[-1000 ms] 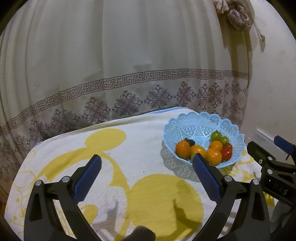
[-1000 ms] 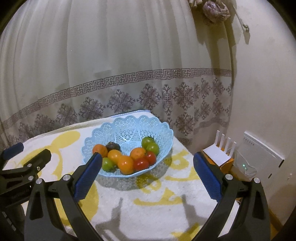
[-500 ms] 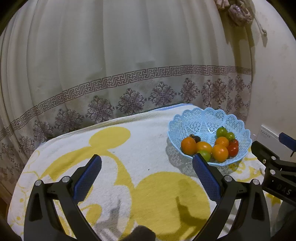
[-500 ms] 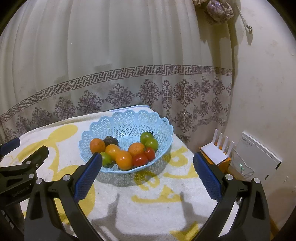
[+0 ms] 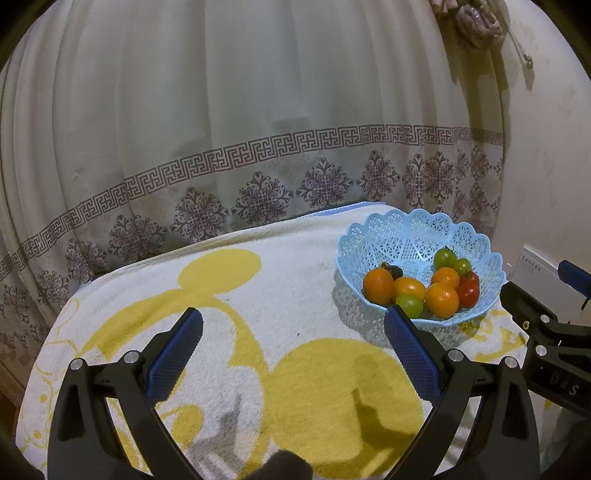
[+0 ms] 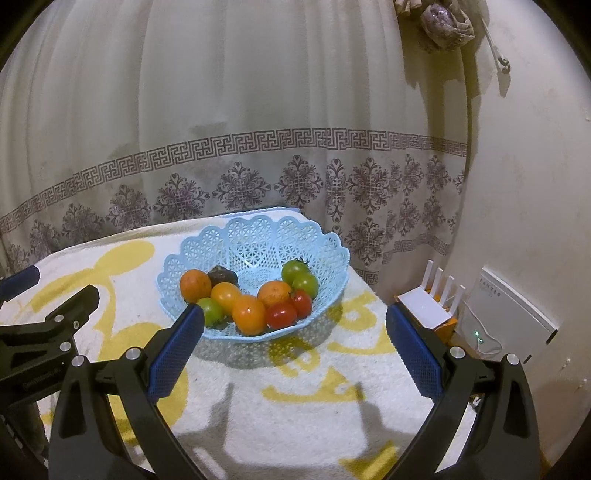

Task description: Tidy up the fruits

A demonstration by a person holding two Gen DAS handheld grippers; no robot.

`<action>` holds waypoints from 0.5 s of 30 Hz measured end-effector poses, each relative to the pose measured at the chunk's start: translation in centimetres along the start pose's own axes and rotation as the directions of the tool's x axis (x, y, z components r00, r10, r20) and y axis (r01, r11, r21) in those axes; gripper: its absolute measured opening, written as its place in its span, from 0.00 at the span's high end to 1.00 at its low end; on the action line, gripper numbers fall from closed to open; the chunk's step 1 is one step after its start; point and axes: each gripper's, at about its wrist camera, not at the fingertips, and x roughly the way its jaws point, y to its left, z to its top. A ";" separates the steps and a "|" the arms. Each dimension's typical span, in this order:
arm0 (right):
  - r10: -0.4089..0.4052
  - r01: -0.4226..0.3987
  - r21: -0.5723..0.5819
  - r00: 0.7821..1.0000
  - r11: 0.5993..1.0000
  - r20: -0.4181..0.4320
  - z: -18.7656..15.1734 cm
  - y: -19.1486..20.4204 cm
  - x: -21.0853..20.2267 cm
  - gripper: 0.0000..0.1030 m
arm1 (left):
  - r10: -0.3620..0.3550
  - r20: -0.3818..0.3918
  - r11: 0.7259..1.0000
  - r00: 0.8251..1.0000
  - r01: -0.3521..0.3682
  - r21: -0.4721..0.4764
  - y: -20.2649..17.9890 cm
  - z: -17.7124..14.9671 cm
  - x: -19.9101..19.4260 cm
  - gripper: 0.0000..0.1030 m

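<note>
A light blue lattice basket [image 5: 413,232] [image 6: 258,236] stands on a white and yellow towel [image 5: 258,314] [image 6: 295,398]. It holds several small fruits: oranges [image 5: 378,285] [image 6: 195,285], green tomatoes [image 5: 444,258] [image 6: 294,270], red tomatoes [image 5: 468,293] [image 6: 281,314] and a dark fruit [image 6: 222,275]. My left gripper [image 5: 293,347] hovers open over the towel, left of the basket. My right gripper [image 6: 294,345] hangs open just in front of the basket, nothing between its fingers. Each gripper shows at the edge of the other's view.
A patterned curtain [image 5: 258,147] hangs close behind the towel-covered surface. To the right, against the wall, stand a white router [image 6: 428,306] and a white box [image 6: 506,317]. A tied curtain tassel [image 6: 443,22] hangs at the upper right.
Both grippers have drawn back and risen a little, so the basket sits higher in the views. Both stay open; the fruits have not moved.
</note>
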 end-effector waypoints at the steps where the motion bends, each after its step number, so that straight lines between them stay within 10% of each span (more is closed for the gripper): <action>1: 0.000 0.000 0.000 1.000 1.000 0.000 0.0 0.0 0.0 0.03 | 0.001 -0.001 1.000 1.000 -0.001 0.001 0.0 0.0 0.0 0.05; 15: -0.001 0.001 -0.003 1.000 1.000 0.002 0.0 0.1 0.1 0.03 | 0.001 -0.005 1.000 1.000 -0.001 0.008 -0.3 -0.2 0.1 0.05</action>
